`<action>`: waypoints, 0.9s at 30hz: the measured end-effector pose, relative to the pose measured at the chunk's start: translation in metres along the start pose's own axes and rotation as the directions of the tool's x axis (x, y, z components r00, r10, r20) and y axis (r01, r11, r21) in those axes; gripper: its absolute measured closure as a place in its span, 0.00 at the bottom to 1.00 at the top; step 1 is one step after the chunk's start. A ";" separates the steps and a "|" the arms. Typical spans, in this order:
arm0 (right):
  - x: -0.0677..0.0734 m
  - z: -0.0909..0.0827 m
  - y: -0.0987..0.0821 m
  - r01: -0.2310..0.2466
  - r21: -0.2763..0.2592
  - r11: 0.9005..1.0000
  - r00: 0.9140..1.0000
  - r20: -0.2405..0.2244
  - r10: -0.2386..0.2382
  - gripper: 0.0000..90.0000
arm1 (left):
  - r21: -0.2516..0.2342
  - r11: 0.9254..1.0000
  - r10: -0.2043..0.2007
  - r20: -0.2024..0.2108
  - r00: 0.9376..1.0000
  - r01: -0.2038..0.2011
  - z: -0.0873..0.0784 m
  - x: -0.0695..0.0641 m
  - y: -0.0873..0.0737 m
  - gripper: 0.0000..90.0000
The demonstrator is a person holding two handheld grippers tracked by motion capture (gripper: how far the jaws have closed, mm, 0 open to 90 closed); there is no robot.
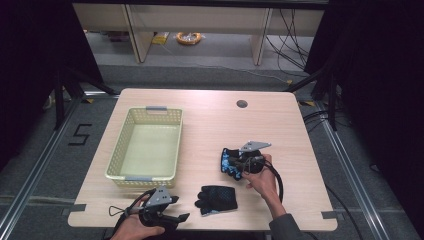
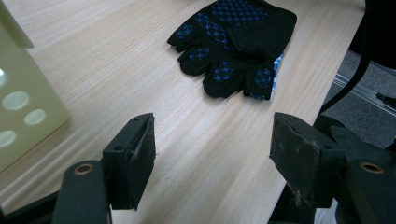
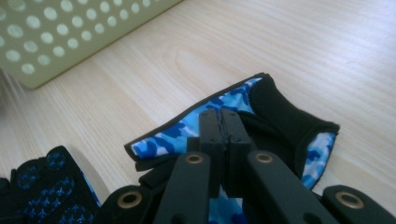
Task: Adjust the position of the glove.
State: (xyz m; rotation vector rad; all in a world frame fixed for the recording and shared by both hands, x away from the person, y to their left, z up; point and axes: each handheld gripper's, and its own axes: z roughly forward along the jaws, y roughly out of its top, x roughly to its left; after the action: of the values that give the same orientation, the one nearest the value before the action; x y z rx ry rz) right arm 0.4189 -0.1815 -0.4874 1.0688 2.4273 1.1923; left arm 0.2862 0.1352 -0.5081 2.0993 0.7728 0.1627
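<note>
Two gloves lie on the tabletop point(image 1: 210, 120) in the high view, both to the right of a pale yellow perforated basket point(image 1: 148, 145) that sits on the left half. One glove, the blue camouflage glove point(image 1: 229, 161), lies toward the right of the middle, and the right tool point(image 1: 239, 164) is at it, held by the right hand point(image 1: 260, 181) with the tool's grey plate above and its cable looping off to the right. The other, the black dotted glove point(image 1: 218, 199), lies flat near the front edge, well apart from the basket. The left tool point(image 1: 176, 214) sits at the front left edge in the left hand point(image 1: 134, 229), pointing toward the black dotted glove without touching it.

From the left gripper view, the left tool point(image 2: 212, 154) stands released, its jaws wide apart with bare wood between them. The black dotted glove point(image 2: 233, 44) lies ahead of it, palm side up with blue dots, and a corner of the basket point(image 2: 21, 112) shows at the left.

From the right gripper view, the right tool point(image 3: 220, 122) is clenched, its jaws pressed together on the blue camouflage glove point(image 3: 196, 130), pinching the fabric near the dark cuff opening. The glove rests on the wood. The black dotted glove point(image 3: 46, 182) shows at lower left, and the basket point(image 3: 60, 37) wall crosses the upper left.
</note>
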 end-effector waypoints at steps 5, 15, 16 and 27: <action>0.002 -0.010 0.005 -0.032 -0.055 0.998 0.999 -0.018 0.031 0.99 | 0.008 1.000 0.001 -0.001 1.000 -0.001 0.000 0.001 0.000 0.34; 0.015 -0.036 0.011 -0.015 -0.131 0.991 1.000 -0.003 0.014 0.99 | -0.005 1.000 -0.006 -0.011 1.000 0.006 -0.001 0.001 0.000 0.34; 0.019 -0.040 0.010 -0.023 -0.133 0.991 1.000 -0.006 0.022 0.99 | -0.008 1.000 -0.010 -0.015 1.000 0.010 -0.001 0.001 0.001 0.34; 0.067 -0.057 -0.002 0.006 -0.151 0.988 0.999 -0.035 -0.011 0.99 | -0.082 0.996 -0.034 0.011 0.999 0.035 -0.003 -0.009 0.021 0.29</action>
State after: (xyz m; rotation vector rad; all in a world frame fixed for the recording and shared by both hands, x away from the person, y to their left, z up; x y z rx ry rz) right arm 0.3429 -0.1693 -0.4451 0.9996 2.3216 1.3795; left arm 0.2876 0.1225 -0.4883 2.0071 0.7832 0.1625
